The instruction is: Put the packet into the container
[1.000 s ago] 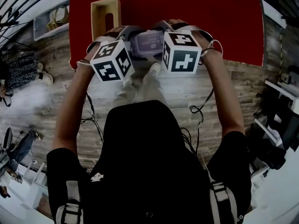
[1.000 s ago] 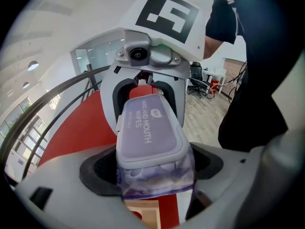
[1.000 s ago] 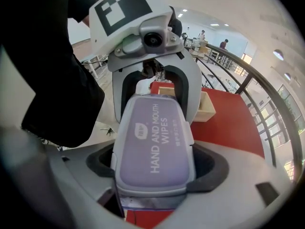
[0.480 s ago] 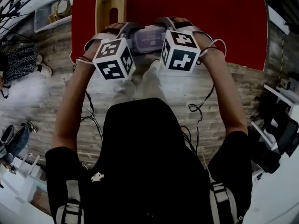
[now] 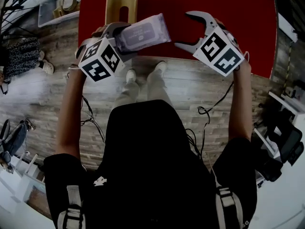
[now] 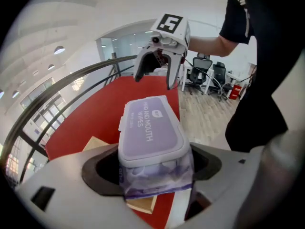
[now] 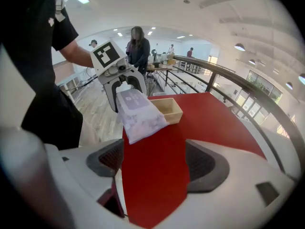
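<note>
Two grippers, one load. The left gripper [image 5: 118, 34] is clamped on one short end of the packet [image 5: 143, 32], a soft pack of wipes. Its jaws have just been closing, and the left gripper view shows the film squeezed between them while the rest of the pack juts out unsupported. The right gripper [image 5: 191, 31] has its jaws wide apart with nothing between them. It stands well to the side of the packet's free end.

The packet is in the air over the near edge of the red worktop [image 5: 228, 6]. It sits just beside the container [image 5: 112, 6], an open-topped wooden box on the worktop near its left corner, and no part of the pack is inside yet.

Step in hand, as judged from this layout, is the one-handed carry towards the box, with the grasp made and insertion not yet begun.

The next move calls for bringing the packet over the opening and lining its long side up with the box's long side. The opening looks narrow for the pack, so the free end probably has to go in first, tilted downward, before the left gripper releases. The empty right gripper is placed to steady the box or guide the drooping end.
</note>
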Demonstrator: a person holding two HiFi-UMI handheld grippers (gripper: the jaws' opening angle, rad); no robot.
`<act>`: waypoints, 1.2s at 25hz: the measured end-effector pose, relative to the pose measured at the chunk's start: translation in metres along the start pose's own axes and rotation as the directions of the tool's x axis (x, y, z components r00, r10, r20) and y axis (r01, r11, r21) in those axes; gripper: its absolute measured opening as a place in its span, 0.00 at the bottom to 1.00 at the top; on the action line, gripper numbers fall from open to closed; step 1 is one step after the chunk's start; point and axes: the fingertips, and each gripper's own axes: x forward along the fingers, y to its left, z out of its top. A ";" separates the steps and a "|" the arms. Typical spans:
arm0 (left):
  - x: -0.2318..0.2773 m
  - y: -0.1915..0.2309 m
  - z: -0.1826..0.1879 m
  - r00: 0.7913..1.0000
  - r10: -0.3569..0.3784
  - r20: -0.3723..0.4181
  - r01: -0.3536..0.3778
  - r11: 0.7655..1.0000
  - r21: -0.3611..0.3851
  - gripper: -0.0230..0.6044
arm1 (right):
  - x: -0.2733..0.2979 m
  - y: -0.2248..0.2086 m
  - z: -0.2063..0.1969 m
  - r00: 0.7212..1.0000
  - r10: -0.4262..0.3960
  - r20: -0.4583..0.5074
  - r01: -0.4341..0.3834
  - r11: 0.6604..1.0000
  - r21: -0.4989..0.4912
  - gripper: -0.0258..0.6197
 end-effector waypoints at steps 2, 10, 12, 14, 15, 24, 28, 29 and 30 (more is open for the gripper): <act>-0.005 0.008 -0.006 0.999 0.046 0.003 -0.045 0.996 -0.072 0.66 | -0.001 0.000 -0.011 1.000 -0.010 0.022 0.009 0.998 0.067 0.68; -0.018 0.056 -0.034 0.957 0.280 0.078 -0.222 0.877 -0.427 0.66 | 0.035 0.025 -0.016 0.996 0.013 0.083 -0.028 0.981 0.191 0.68; -0.020 0.065 -0.040 0.939 0.338 0.069 -0.262 0.829 -0.495 0.66 | 0.039 0.031 -0.011 0.994 0.002 0.109 -0.025 0.977 0.211 0.68; -0.021 0.072 -0.045 0.922 0.384 0.050 -0.293 0.777 -0.557 0.66 | 0.042 0.037 -0.003 0.991 0.004 0.136 -0.036 0.971 0.236 0.68; -0.020 0.075 -0.048 0.915 0.402 0.033 -0.309 0.750 -0.585 0.66 | 0.043 0.039 0.000 0.989 0.006 0.145 -0.042 0.968 0.246 0.68; -0.011 0.089 -0.061 0.859 0.501 -0.102 -0.393 0.519 -0.759 0.66 | 0.051 0.034 0.016 0.971 -0.118 0.207 0.055 0.956 0.287 0.68; -0.002 0.091 -0.062 0.848 0.513 -0.132 -0.392 0.442 -0.807 0.66 | 0.050 0.028 0.024 0.957 -0.172 0.234 0.087 0.939 0.333 0.68; 0.001 0.091 -0.064 0.848 0.510 -0.143 -0.391 0.421 -0.819 0.66 | 0.051 0.029 0.026 0.956 -0.175 0.235 0.089 0.937 0.338 0.68; 0.003 0.091 -0.065 0.847 0.509 -0.155 -0.392 0.401 -0.828 0.66 | 0.052 0.030 0.027 0.956 -0.177 0.235 0.090 0.936 0.339 0.68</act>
